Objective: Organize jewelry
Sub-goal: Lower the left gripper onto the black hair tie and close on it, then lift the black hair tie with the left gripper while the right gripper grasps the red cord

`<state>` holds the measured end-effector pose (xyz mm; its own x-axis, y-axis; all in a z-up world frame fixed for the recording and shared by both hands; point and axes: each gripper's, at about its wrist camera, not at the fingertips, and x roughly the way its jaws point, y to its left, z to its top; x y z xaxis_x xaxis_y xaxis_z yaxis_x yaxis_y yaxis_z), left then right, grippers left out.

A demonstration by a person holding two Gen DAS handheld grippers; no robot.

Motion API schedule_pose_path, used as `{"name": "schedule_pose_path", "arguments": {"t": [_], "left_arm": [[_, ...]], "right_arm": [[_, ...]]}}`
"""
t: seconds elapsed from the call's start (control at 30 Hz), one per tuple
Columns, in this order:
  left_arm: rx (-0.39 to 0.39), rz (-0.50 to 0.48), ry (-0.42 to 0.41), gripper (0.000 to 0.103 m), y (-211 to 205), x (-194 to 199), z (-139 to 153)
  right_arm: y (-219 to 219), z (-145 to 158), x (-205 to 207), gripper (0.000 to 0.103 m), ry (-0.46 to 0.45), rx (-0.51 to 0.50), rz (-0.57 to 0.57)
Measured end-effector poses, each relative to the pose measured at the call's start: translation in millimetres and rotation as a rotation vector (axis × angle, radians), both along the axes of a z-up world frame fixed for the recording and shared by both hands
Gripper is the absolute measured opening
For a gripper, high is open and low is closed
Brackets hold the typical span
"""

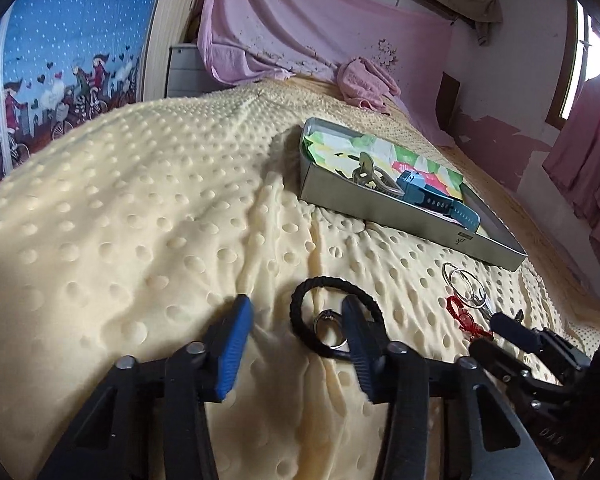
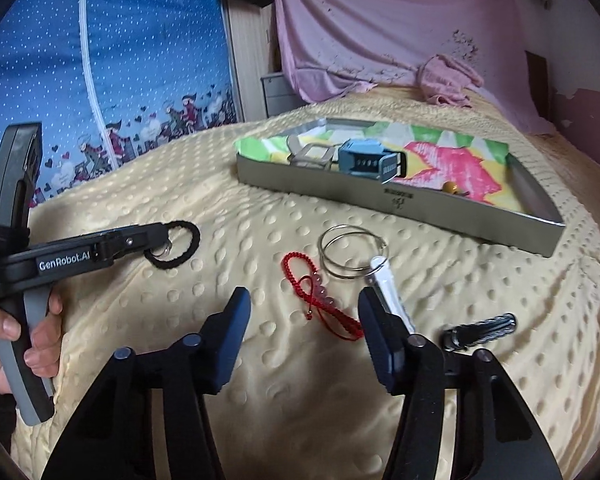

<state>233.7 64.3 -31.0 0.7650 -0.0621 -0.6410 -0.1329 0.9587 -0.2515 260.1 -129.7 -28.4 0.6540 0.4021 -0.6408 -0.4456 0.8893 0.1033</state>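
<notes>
Jewelry lies scattered on a cream dotted blanket (image 2: 220, 208) over a bed, some of it already in a shallow metal tray (image 2: 400, 204) further back; going left to right in the right wrist view, a hand (image 2: 16, 336) grips the handle of the left gripper (image 2: 162, 246), whose tips sit at a black braided hair tie (image 2: 184, 246) with a small silver ring (image 2: 165, 250) lying inside its loop; next comes a red beaded cord bracelet (image 2: 320, 300), then a pair of thin silver hoops (image 2: 350, 254) overlapping each other, then a white tubular piece (image 2: 388, 288) touching the hoops' lower edge, then a dark metal hair clip (image 2: 480, 330) at the far right. The right gripper (image 2: 304, 312) stands spread over the red bracelet, its pads not touching it; the bracelet's lower end lies between the fingers, near the right one. From the left wrist view, the left gripper (image 1: 296, 316) is also parted, with nothing pinched; its right finger (image 1: 358, 336) lies over the hair tie (image 1: 300, 300), just beside the silver ring (image 1: 330, 330), while its left finger is well off on bare blanket (image 1: 120, 220). The tray (image 1: 380, 204) is lined with a green, yellow and pink patterned cloth (image 2: 452, 160); it holds a blue-grey wristwatch (image 2: 364, 162), a metal buckle-like piece (image 2: 312, 154) to its left, and a small amber bead (image 2: 450, 188) near the front wall. Behind the bed hang a blue dotted curtain (image 2: 140, 60) on the left and a pink sheet (image 2: 380, 28) to the right.
</notes>
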Motion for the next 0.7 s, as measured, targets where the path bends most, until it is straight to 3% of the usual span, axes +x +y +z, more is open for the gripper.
{"name": "schedule_pose_path", "arguments": {"t": [0.27, 0.37, 0.7], "left_arm": [[-0.045, -0.042, 0.028, 0.015, -7, 11, -7], [-0.072, -0.050, 0.021, 0.013, -8, 11, -7], [-0.033, -0.096, -0.008, 0.012, -22, 3, -4]], "right_arm": [[6, -9, 22, 0.038, 0.062, -0.021, -0.020], [6, -10, 23, 0.035, 0.067, -0.022, -0.026], [-2, -13, 23, 0.027, 0.074, 0.002, -0.056]]}}
